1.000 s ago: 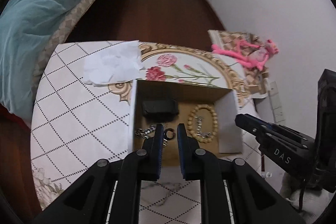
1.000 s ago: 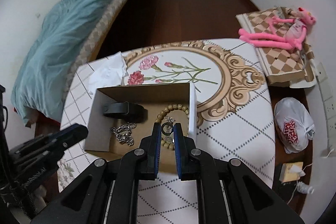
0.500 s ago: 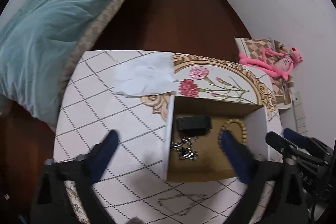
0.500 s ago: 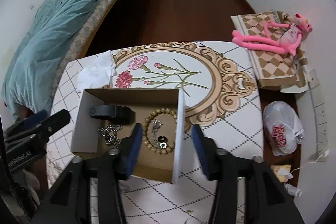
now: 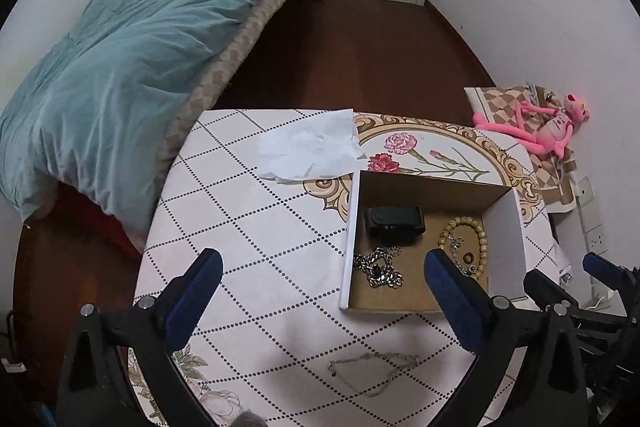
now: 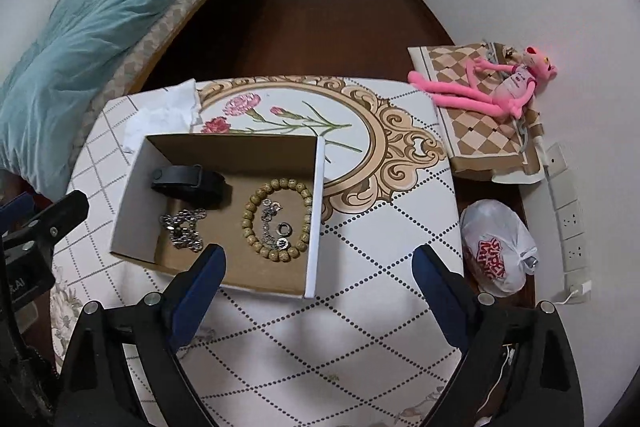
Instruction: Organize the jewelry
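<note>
From the left wrist, the left claw [image 5: 320,291] stands wide apart and empty over the desk [image 5: 248,227], whose white cloth carries a dotted diamond grid and a gilt floral medallion. An open cardboard box [image 5: 505,239] sits on it, holding a black strap [image 5: 394,221], a silver chain [image 5: 380,269] and a wooden bead bracelet [image 5: 482,241]; a thin chain [image 5: 372,367] lies on the cloth just in front of the box, and crumpled white paper [image 5: 310,151] beside it. A bed with a teal quilt [image 5: 120,67] stands left, across a dark wooden floor [image 5: 352,47]. From the right wrist, the right claw [image 6: 318,281] is empty, its jaws opening above the box's near wall. A pink plush toy [image 6: 492,87] lies on a checked board, and a white plastic bag [image 6: 496,253] sits beside the desk.
</note>
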